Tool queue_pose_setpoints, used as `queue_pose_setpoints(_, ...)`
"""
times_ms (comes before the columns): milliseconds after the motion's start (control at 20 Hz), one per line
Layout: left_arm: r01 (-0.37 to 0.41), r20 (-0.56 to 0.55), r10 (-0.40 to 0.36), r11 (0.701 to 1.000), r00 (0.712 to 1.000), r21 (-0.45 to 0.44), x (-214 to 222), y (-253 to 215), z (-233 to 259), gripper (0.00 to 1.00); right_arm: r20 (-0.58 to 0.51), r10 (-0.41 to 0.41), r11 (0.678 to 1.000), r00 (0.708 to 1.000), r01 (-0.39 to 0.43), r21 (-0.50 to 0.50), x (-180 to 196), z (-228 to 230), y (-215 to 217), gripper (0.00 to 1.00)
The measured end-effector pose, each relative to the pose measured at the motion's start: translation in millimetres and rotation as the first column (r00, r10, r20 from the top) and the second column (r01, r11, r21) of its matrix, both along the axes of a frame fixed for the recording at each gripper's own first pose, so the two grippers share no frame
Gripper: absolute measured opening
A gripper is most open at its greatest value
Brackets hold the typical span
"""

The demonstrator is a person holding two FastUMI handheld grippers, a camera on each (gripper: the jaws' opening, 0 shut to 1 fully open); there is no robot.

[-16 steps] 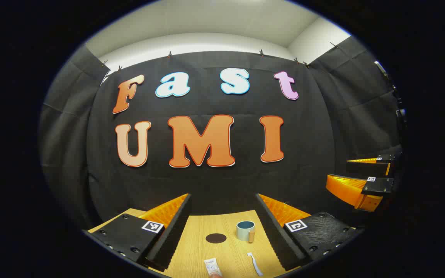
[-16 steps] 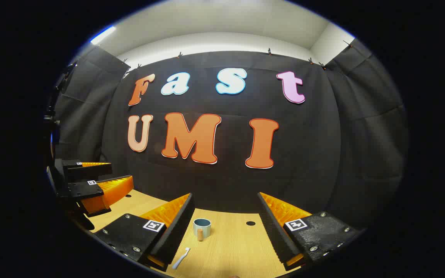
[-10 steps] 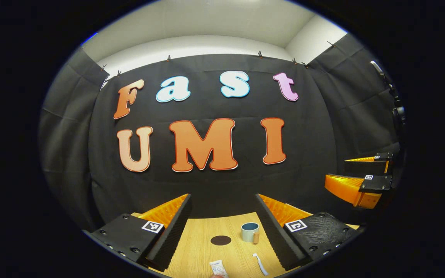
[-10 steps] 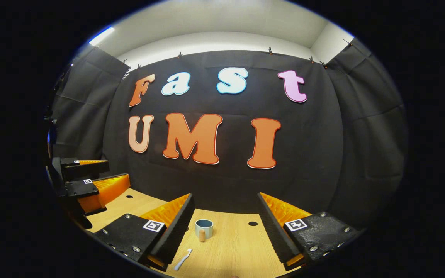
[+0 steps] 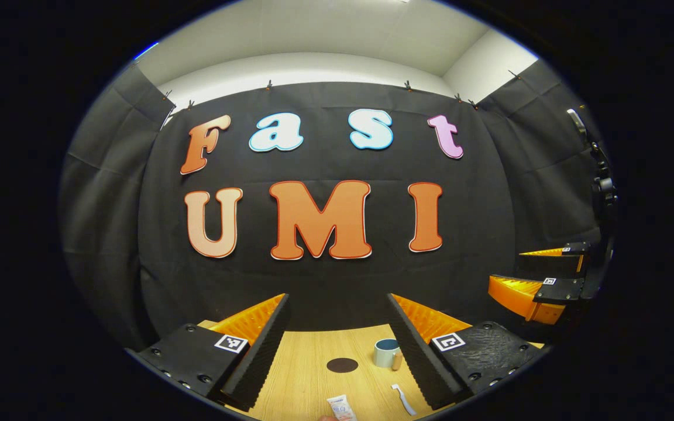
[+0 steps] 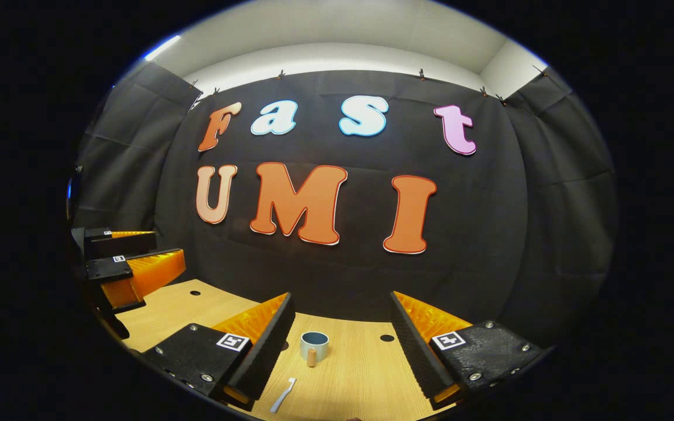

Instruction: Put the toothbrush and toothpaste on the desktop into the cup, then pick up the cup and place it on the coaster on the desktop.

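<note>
Both gripper views face the wall, sharing the cup (image 5: 385, 352) (image 6: 314, 345)

- A wooden counter (image 5: 308, 374) is seen, with small dark holes in it.
- A dark round coaster (image 5: 342, 365), a cup (image 5: 385, 352), a toothpaste tube (image 5: 341, 407) and a toothbrush (image 5: 402, 399) are laid apart on it.

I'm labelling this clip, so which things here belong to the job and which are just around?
Job:
toothpaste
toothbrush
cup
coaster
left gripper, open
right gripper, open

Just around:
desktop holes
booth wall
</note>
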State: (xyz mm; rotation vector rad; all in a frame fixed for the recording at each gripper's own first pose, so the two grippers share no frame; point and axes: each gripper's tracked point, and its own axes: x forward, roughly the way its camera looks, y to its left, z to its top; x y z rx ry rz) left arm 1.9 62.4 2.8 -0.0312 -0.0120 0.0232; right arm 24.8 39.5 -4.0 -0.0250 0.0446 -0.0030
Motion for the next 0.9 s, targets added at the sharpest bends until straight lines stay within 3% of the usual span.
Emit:
queue_pose_setpoints(400,0.016,-0.013,-0.016,1.000,1.000,-0.026,-4,38,1,0.98,-0.124,-0.052,0.999,0.991,0.052,-0.010,-5,-37,18,0.98)
queue_pose_setpoints(550,0.020,-0.012,-0.020,0.999,1.000,-0.028,-6,43,3,0.98,-0.203,-0.031,0.999,0.979,0.032,0.002,-5,-61,29,0.98)
queue_pose_setpoints(750,-0.010,-0.011,0.010,1.000,1.000,-0.011,-7,49,3,0.98,-0.332,0.022,1.000,0.943,-0.014,0.027,5,-104,44,0.98)
queue_pose_setpoints(900,-0.042,-0.032,0.042,0.999,0.999,0.001,-5,50,-6,0.98,-0.429,0.077,0.996,0.900,-0.049,0.074,12,-144,55,0.98)
